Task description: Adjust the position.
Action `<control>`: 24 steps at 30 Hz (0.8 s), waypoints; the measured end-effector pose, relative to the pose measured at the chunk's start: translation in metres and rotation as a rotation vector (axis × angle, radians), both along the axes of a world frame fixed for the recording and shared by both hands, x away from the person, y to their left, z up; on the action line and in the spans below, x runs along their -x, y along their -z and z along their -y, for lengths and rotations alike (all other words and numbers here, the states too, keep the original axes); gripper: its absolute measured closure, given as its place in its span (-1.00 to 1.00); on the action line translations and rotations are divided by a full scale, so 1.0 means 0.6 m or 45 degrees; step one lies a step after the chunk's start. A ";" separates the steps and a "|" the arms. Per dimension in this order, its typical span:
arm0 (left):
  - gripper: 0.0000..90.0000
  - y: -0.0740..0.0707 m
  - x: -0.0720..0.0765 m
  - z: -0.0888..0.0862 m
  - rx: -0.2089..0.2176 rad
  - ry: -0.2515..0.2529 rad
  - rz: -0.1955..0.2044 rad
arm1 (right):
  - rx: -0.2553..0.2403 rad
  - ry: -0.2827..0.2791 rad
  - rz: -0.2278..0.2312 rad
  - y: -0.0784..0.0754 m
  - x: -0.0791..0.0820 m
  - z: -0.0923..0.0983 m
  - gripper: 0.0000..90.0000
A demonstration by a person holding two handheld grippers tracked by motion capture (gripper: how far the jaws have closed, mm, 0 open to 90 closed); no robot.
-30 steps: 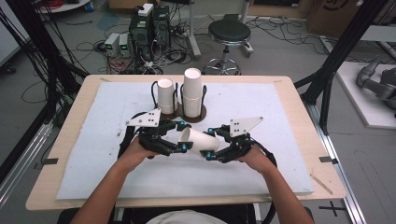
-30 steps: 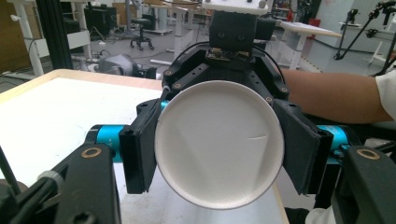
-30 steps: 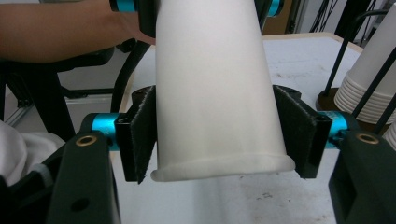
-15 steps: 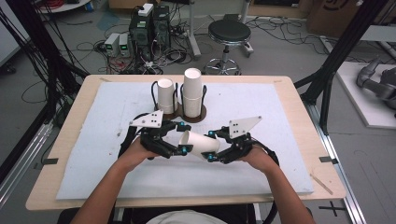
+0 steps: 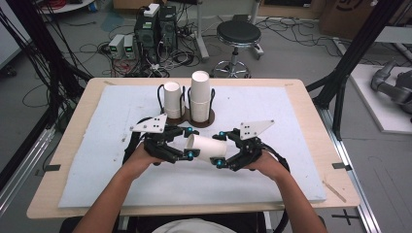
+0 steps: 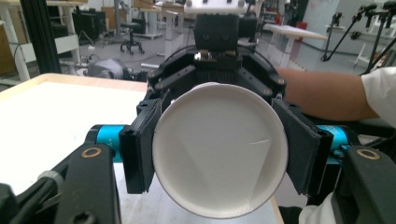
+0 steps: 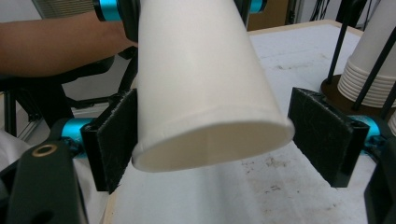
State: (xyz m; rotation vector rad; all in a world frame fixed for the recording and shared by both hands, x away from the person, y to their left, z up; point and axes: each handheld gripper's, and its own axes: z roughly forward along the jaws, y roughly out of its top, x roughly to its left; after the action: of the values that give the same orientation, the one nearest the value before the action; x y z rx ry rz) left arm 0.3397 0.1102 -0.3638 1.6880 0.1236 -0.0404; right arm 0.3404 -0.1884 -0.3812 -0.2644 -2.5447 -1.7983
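White paper cup (image 5: 206,147) held on its side above white mat (image 5: 291,111), mid-desk (image 5: 311,92), between both grippers. Left gripper (image 5: 188,143) pinching cup at open mouth end — pads pressed on rim either side in left gripper view (image 6: 218,154). Right gripper (image 5: 219,148) at cup's base end, jaws just opened wide — in right gripper view one pad still at cup wall, other pad (image 7: 322,140) standing clear of cup (image 7: 205,88). Two cup stacks (image 5: 190,99) upright in dark holder (image 5: 192,119) behind, apart from held cup.
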 end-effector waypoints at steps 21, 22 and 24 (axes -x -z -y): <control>-0.20 0.006 -0.001 0.005 -0.051 0.000 -0.032 | 0.044 -0.064 0.061 -0.002 0.001 0.003 -0.23; -0.20 0.006 -0.002 0.005 -0.044 0.002 -0.032 | 0.030 -0.058 0.056 -0.002 0.000 0.004 -0.31; -0.20 0.005 -0.002 0.002 -0.029 -0.018 -0.021 | -0.007 -0.024 0.034 -0.004 0.001 0.004 -0.45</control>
State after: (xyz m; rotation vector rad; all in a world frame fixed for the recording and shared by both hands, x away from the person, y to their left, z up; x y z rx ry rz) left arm 0.3412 0.1089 -0.3666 1.7100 0.1488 -0.0425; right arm 0.3397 -0.1907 -0.3789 -0.2169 -2.5504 -1.8139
